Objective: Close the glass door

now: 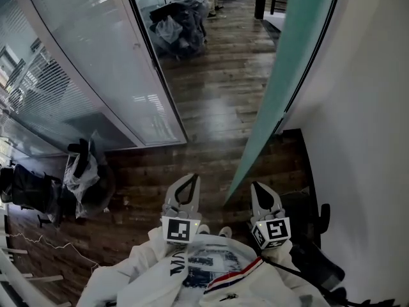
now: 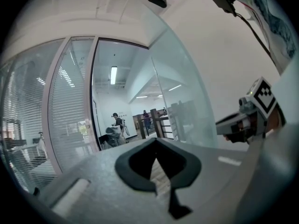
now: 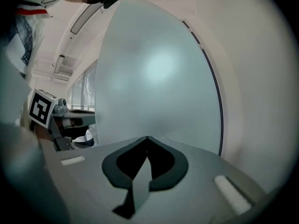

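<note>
The tall frosted pale-green glass door (image 1: 289, 62) is standing swung open, lying close along the plain white wall (image 1: 361, 107) on the right, with its near lower corner ending just ahead of the two grippers. Being one smooth, hard, thin-edged sheet, it is offering little to catch. A push could be sliding off the slick face or, if too hard, sending it swinging fast into the frame beside the ribbed frosted glass partition (image 1: 96, 69). The glossy dark wood plank floor (image 1: 217, 107) is reflecting light below. The grey left gripper (image 1: 190, 178) and the grey right gripper (image 1: 257, 185) are both keeping their rounded, black-lined jaws fully together on nothing, so only blunt tips are meeting the glass.
</note>
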`<state>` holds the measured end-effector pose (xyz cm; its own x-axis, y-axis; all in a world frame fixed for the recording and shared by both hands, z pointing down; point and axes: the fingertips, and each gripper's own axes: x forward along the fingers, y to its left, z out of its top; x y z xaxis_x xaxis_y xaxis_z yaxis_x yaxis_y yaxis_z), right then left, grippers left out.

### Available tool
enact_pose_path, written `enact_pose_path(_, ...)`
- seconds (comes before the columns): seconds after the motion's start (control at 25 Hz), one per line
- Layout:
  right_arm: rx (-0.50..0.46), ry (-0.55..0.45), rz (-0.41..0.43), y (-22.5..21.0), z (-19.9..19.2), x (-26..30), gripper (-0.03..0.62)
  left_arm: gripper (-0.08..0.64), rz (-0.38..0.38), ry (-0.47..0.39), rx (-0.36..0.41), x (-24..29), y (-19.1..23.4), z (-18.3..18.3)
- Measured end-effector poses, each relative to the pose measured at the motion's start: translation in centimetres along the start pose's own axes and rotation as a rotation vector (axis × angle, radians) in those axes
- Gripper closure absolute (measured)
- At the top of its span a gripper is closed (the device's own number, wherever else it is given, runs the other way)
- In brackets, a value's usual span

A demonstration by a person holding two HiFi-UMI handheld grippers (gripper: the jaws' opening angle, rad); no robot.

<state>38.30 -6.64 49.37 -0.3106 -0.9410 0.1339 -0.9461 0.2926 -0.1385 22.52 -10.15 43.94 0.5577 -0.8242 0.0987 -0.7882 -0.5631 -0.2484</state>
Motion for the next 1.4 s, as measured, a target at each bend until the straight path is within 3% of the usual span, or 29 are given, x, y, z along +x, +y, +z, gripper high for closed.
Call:
enact_pose_path(0.24, -0.063, 0.028, 0.032, -0.5, -1.1, 0.8, 0.576, 0.558, -0.007, -0.001, -0.013, 0.7, -0.4, -0.1)
enact_pose_path(0.32, -0.082, 0.047, 0.079, -0.3, -1.7, 1.3, 0.505, 0.557, 0.0, -0.003, -0.013, 0.7, -0.3, -0.1)
enact_pose_path(0.44, -0.134, 0.064, 0.134, -0.3, -2.6, 2.4, 0.464, 0.557, 0.016, 0.001, -0.015, 0.6, 0.0, -0.1)
enact_pose_path(0.56, -0.189, 0.074, 0.21, -0.2, -3.2, 3.5, 0.375, 0.557, 0.04, 0.007, -0.018, 0.3, 0.4, -0.2)
enact_pose_path(0.64, -0.225, 0.069, 0.259, 0.0, -3.4, 4.3, 0.365, 0.557, 0.058, 0.01, -0.018, 0.0, 0.7, -0.3)
enact_pose_path(0.8, -0.221, 0.071, 0.303, 0.0, -3.8, 6.3, 0.367, 0.557, 0.098, 0.019, -0.024, -0.7, 1.4, -0.6)
enact_pose_path(0.96, -0.163, 0.072, 0.354, 0.4, -4.1, 7.5, 0.456, 0.557, 0.135, 0.017, -0.025, -1.5, 1.6, -0.7)
enact_pose_path(1.4, -0.144, 0.068, 0.335, 1.1, -3.9, 8.5, 0.466, 0.557, 0.185, 0.019, -0.04, -2.8, 1.7, -2.3)
